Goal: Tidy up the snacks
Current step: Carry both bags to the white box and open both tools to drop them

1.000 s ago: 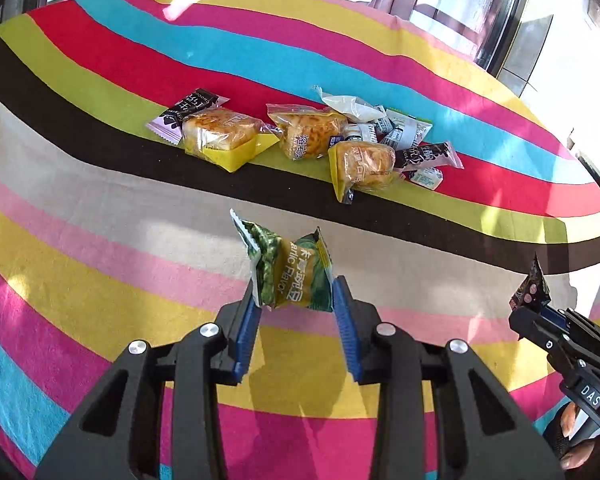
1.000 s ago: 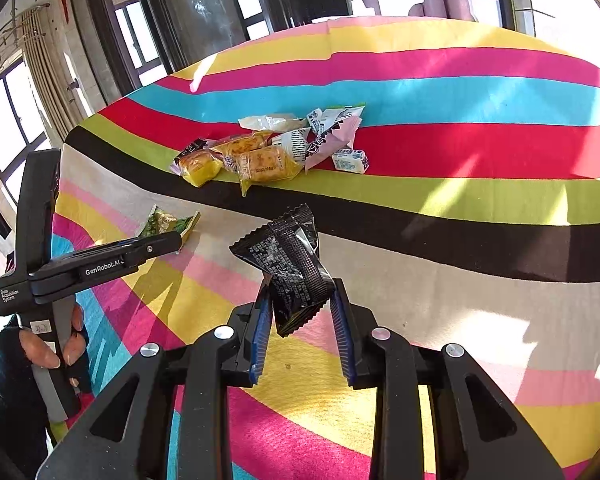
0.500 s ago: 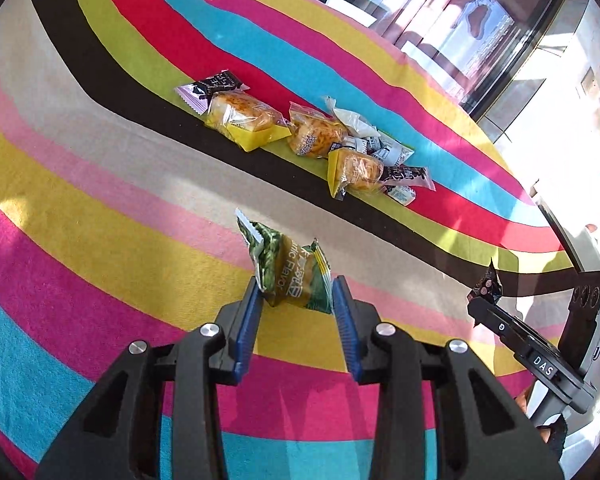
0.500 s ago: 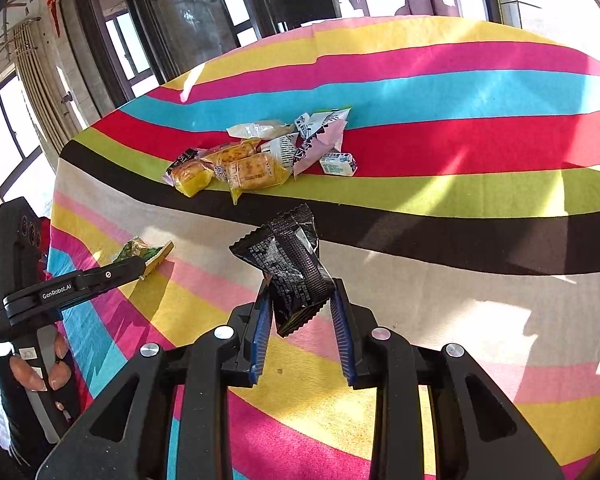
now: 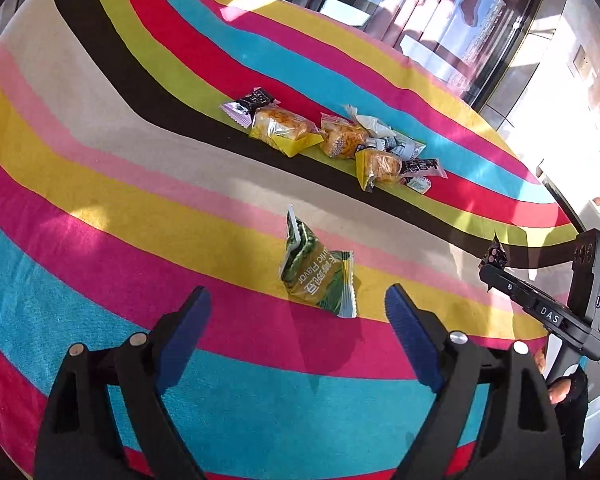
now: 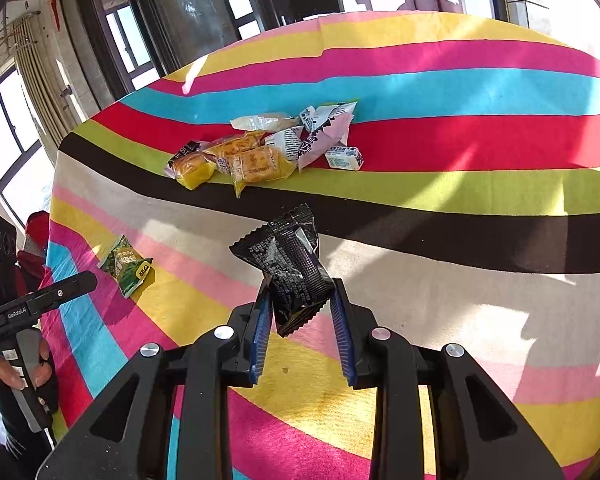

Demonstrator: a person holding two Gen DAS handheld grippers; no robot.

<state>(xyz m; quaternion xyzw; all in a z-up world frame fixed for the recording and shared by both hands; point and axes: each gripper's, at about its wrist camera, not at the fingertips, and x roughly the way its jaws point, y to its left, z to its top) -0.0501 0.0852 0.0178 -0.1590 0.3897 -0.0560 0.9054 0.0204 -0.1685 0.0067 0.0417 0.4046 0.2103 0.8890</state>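
Note:
A green snack packet (image 5: 318, 272) lies loose on the yellow and pink stripes of the tablecloth, just ahead of my left gripper (image 5: 298, 300). Its jaws are opening wide and nothing is between the blue pads. The same green snack packet (image 6: 127, 266) shows at the left in the right wrist view, beside the left gripper (image 6: 74, 286). My right gripper (image 6: 300, 312) is shut on a black snack packet (image 6: 290, 266), held up above the cloth. A pile of snacks (image 5: 332, 138) lies on the green and black stripes further off; the pile of snacks (image 6: 260, 152) includes yellow cakes and white wrappers.
The striped tablecloth (image 5: 100, 200) covers a round table whose far edge (image 5: 420, 64) curves near windows. The right gripper's body (image 5: 548, 312) and the person's hand (image 5: 560, 388) sit at the right edge. A small white packet (image 6: 344, 158) lies at the pile's right end.
The left gripper's jaws have sprung apart and let go of the green packet, which now lies on the cloth. The left view has shifted sideways. The right gripper holds still with the black packet.

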